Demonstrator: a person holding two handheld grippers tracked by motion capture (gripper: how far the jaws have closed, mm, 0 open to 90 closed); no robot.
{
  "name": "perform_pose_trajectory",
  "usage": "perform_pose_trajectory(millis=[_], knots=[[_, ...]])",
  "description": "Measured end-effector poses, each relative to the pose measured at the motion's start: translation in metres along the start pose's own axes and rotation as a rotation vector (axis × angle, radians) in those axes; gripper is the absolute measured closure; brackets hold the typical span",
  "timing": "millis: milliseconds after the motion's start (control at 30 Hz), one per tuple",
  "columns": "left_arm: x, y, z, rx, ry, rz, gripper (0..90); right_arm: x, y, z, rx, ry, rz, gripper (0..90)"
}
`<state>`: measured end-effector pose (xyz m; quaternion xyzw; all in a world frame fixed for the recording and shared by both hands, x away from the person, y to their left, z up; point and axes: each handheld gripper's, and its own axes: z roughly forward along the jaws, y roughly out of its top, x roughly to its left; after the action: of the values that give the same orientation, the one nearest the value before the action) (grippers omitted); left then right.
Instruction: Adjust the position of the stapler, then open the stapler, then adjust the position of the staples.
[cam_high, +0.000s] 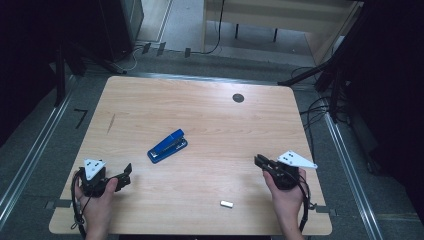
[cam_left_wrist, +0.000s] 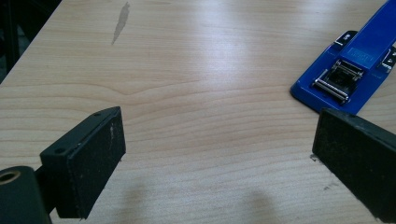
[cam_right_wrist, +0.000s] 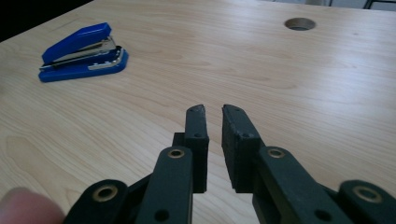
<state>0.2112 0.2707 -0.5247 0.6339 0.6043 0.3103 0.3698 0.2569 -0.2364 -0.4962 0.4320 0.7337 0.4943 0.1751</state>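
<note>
Facing the stapler's hinge, left tongs gape wide.

The table looks like pale wood laminate, smooth with a soft sheen and a visible grain; a dull grey smear marks it left of the stapler. The stapler has glossy blue plastic shells and bright, polished metal inside. The left claw and the right claw look like matt black plastic, their pads slightly rough and scuffed. A small white piece near the table's front edge looks matt.
</note>
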Motion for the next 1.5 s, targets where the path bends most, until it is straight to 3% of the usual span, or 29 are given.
perform_pose_trajectory(millis=[300, 533, 667, 900, 1200, 1500], knots=[[0.000, 0.000, 0.000, -0.003, -0.001, 0.002, 5.9, 0.022, 0.035, 0.034, 0.029, 0.062, -0.071, 90.0], [0.001, 0.000, 0.000, -0.004, -0.006, -0.003, 5.9, 0.038, 0.055, 0.062, 0.065, 0.092, -0.112, 90.0], [0.001, 0.000, 0.000, -0.009, -0.008, -0.011, 5.9, 0.050, 0.065, 0.083, 0.078, 0.136, -0.133, 90.0], [0.001, -0.001, -0.001, -0.013, -0.016, -0.004, 6.0, 0.070, 0.075, 0.117, 0.107, 0.188, -0.168, 90.0], [0.000, 0.000, 0.000, -0.010, -0.019, 0.001, 6.0, 0.082, 0.084, 0.161, 0.152, 0.209, -0.190, 90.0], [0.000, 0.000, 0.000, -0.010, -0.021, 0.002, 6.0, 0.092, 0.089, 0.188, 0.162, 0.220, -0.195, 90.0]])
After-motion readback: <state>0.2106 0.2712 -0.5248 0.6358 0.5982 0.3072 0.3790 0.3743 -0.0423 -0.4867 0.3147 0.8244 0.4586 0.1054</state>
